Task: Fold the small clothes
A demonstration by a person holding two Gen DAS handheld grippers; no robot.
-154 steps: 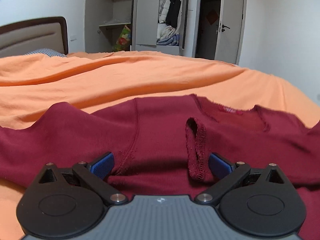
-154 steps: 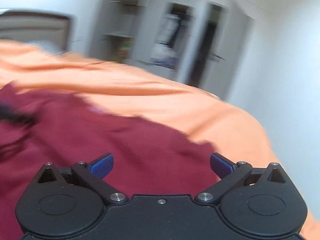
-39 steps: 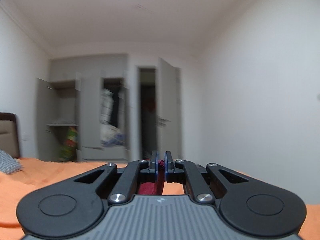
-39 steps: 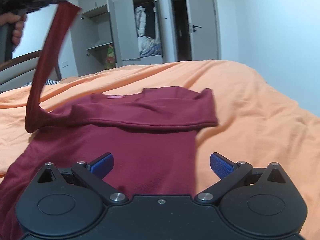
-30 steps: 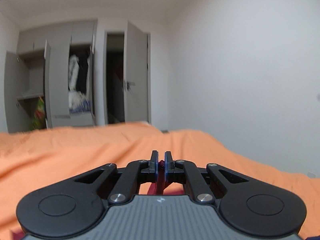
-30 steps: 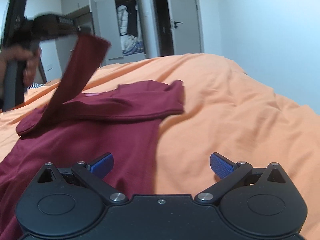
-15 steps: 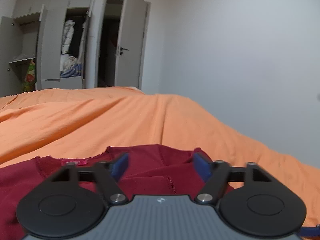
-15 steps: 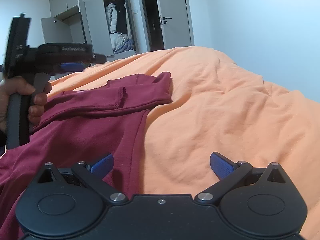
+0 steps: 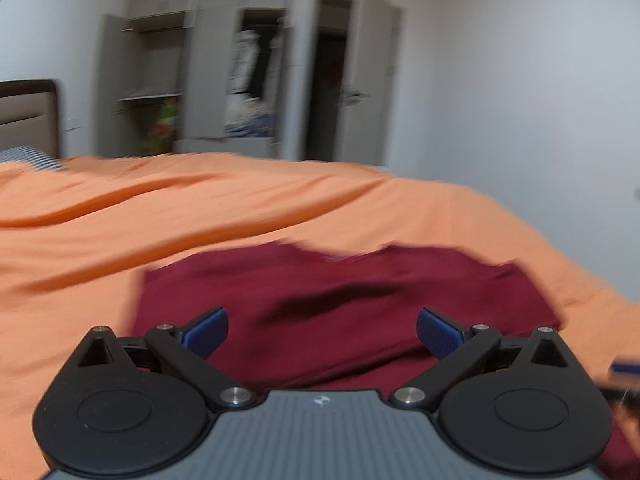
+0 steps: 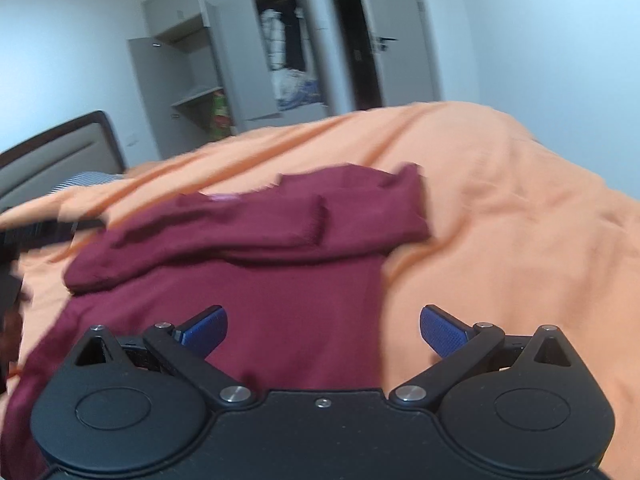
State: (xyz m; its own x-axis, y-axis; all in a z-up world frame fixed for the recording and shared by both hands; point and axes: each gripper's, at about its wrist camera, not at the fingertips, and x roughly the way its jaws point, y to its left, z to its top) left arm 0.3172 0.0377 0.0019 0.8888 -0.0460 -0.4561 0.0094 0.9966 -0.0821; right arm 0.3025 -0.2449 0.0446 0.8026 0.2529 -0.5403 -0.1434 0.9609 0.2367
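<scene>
Maroon sweater (image 10: 280, 264) — flat on orange bedspread (image 10: 520, 240), sleeves folded across chest, right edge straight, bare bedspread beyond it.
Left gripper (image 9: 322, 330) — jaws spread, empty, above sweater.
Right gripper (image 10: 323, 330) — jaws spread, empty, over sweater's right edge.
Open wardrobe (image 10: 248, 80) behind sweater, well apart.

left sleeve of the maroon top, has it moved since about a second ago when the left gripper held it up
Yes. The left sleeve now lies folded across the maroon top's chest, below the collar label; earlier it hung raised above the orange bedspread. The left gripper is open.
</scene>
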